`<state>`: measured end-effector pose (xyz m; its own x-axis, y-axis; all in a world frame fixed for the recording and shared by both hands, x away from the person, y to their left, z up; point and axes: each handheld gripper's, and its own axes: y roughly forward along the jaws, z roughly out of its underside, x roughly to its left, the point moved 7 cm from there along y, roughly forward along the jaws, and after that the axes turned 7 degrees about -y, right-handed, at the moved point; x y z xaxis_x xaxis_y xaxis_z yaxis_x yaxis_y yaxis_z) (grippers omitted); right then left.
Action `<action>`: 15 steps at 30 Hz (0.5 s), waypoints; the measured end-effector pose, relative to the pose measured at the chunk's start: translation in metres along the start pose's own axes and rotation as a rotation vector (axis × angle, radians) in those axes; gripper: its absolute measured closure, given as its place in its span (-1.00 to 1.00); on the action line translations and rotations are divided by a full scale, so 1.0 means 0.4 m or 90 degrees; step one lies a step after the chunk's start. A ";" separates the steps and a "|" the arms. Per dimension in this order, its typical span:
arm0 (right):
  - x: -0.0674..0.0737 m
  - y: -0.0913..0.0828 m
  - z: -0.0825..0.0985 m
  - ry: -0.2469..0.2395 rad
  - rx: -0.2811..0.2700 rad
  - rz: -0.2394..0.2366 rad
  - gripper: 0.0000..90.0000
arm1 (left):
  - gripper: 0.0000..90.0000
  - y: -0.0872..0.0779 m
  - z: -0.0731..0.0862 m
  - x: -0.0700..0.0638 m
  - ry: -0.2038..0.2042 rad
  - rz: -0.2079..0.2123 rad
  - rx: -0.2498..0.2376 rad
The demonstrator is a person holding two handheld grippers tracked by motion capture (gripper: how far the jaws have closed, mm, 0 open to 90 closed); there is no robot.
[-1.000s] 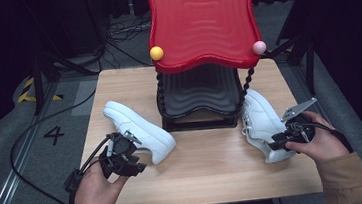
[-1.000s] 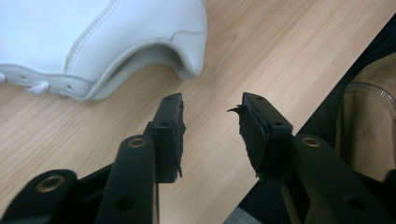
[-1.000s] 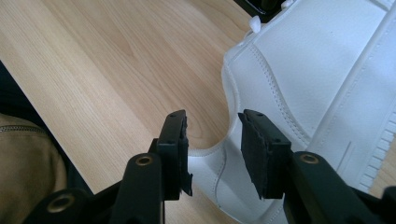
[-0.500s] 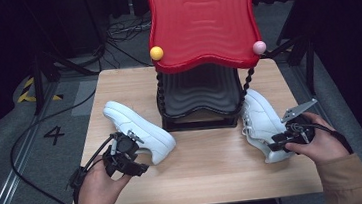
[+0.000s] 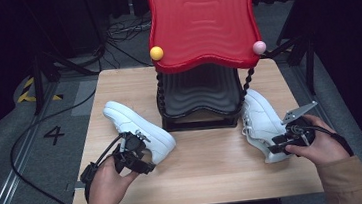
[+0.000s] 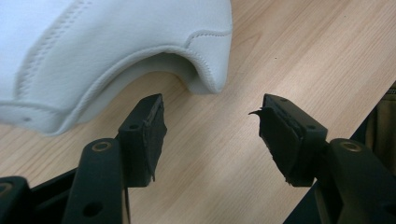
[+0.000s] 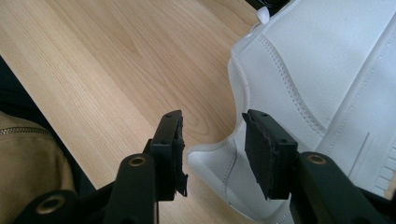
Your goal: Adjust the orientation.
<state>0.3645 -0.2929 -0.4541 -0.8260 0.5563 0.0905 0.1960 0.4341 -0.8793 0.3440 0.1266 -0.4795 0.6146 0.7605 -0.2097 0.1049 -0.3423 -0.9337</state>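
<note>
From the high view, a wooden table carries a two-tier stand with a red wavy top shelf and a black lower shelf; a yellow ball and a pink ball sit at the red shelf's front corners. A white left shoe lies to the left of the stand, and a white right shoe lies at its right foot. The left gripper sits at the near end of the left shoe, the right gripper at the near end of the right shoe. In the left gripper view, the jaws stand wide apart and empty — the shoe's heel lies just beyond them on the wood. In the right gripper view, the jaws are partly open, straddling the back rim of the right shoe's collar without pressing on it.
</note>
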 end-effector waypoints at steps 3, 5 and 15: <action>0.002 0.003 0.002 0.001 0.004 -0.002 0.29 | 0.02 0.026 -0.007 -0.005 0.009 0.003 0.007; 0.003 0.005 0.004 0.001 0.004 -0.005 0.28 | 0.06 0.032 -0.010 -0.006 0.012 0.005 0.009; 0.002 0.005 0.017 0.007 0.009 -0.004 0.28 | 0.23 0.068 -0.029 -0.006 0.005 0.014 0.014</action>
<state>0.3606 -0.2964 -0.4587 -0.8215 0.5610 0.1017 0.1827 0.4280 -0.8851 0.3545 0.1091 -0.5012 0.6229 0.7484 -0.2279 0.0740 -0.3463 -0.9352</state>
